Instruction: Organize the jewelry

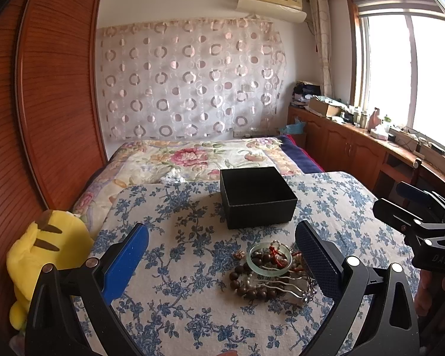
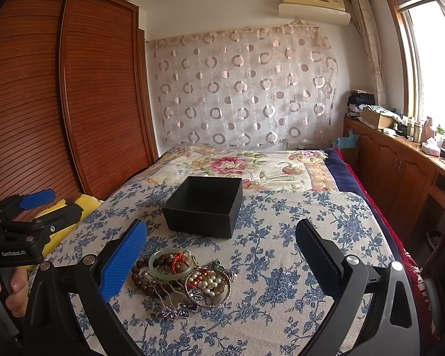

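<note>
A bedroom is seen from two hand-held grippers, over a blue-flowered cloth (image 1: 175,311) spread on a bed. At far left, a yellow plush toy (image 1: 41,255) lies at the cloth's edge. The left gripper (image 1: 219,255) is held low over the cloth with its jaws spread wide and nothing between them. Just inside its right-hand finger a jewelry pile (image 1: 270,270) rests on the cloth: a pale green bangle (image 1: 270,259), dark wooden beads (image 1: 252,289) on a string, pearls and silver hairpins, all tangled together. Beyond the pile, near but apart from it, an open black box (image 1: 256,197) stands upright and appears empty. To the right, the right gripper (image 2: 221,255) is likewise held wide with nothing in it, the pile lying near its left-hand finger.

The pieces are judged light. The bangle looks stiff, smooth and breakable, so a gentle pinch across its rim is advised. The bead strings are limp and would drape and snag; taking hold at a bunched section is suggested.
</note>
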Demonstrator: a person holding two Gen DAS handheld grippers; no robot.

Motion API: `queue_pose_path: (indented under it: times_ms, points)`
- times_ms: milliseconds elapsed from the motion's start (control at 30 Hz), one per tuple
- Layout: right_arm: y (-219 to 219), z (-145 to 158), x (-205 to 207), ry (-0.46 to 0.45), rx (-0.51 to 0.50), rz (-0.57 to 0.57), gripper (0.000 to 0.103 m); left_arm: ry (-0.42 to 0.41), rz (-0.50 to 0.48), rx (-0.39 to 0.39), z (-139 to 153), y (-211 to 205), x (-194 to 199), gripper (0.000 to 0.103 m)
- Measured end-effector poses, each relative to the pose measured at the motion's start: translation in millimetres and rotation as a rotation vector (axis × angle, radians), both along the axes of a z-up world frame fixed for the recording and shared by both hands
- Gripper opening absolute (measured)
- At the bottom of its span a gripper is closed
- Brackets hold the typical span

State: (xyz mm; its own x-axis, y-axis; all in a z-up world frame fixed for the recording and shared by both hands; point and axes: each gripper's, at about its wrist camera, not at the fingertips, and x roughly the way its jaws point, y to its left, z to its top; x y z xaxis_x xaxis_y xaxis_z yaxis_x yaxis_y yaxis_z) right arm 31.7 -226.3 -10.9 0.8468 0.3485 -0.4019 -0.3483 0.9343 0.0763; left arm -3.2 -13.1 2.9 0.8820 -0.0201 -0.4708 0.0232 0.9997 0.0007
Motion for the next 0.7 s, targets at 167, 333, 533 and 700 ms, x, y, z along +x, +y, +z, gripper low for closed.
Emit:
queue_pose_path:
  times_ms: [167, 333, 533, 700]
  points:
    - [0.4, -5.1, 2.7, 0.016, -0.001, 0.007, 0.101, 0.021, -0.002, -0.002, -5.5, -0.6, 4.1, 0.096]
    - [-1.4, -15.0, 9.5, 0.035, -0.011, 0.019, 0.101, 0.057, -0.018, -0.012, -16.4, -0.5, 12.4, 0.096]
    - [-3.3, -35.6, 22.5, 0.09, -0.041, 0.038, 0.101, 0.107, -0.049, -0.022, -38.9, 16.5, 22.3, 0.096]
    - [-3.7, -55.6, 32.6, 0.157, -0.045, 0.08, 0.101, 0.147, -0.075, -0.023, -55.0, 17.8, 27.7, 0.096]
